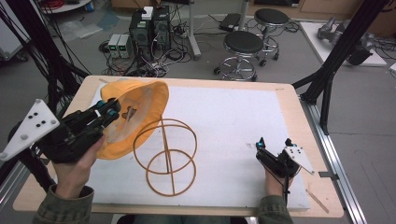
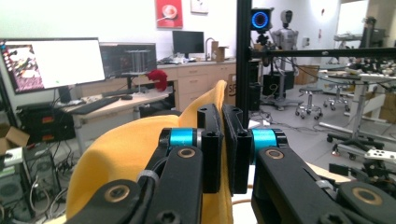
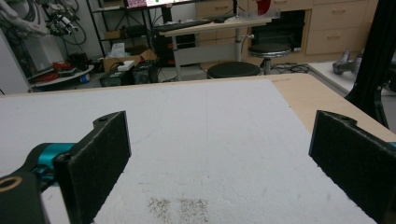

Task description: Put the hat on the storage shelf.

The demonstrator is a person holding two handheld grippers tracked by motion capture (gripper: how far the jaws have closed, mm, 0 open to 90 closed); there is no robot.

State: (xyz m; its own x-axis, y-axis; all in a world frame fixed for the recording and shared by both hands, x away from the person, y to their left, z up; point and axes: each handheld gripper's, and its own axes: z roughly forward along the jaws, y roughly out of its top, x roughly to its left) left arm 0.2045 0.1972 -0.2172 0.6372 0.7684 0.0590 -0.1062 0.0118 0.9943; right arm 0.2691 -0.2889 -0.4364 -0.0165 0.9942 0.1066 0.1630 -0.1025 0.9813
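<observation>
Hat hangs off table at left, brim pinched between left gripper jaws, likely to drape it over wire stand; right gripper rests wide open, empty.

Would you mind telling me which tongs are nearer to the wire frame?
Left. The left tongs sit just left of the wire frame, clamped on the yellow fabric cover draped against it. The right tongs rest apart, open, to its right.
</observation>
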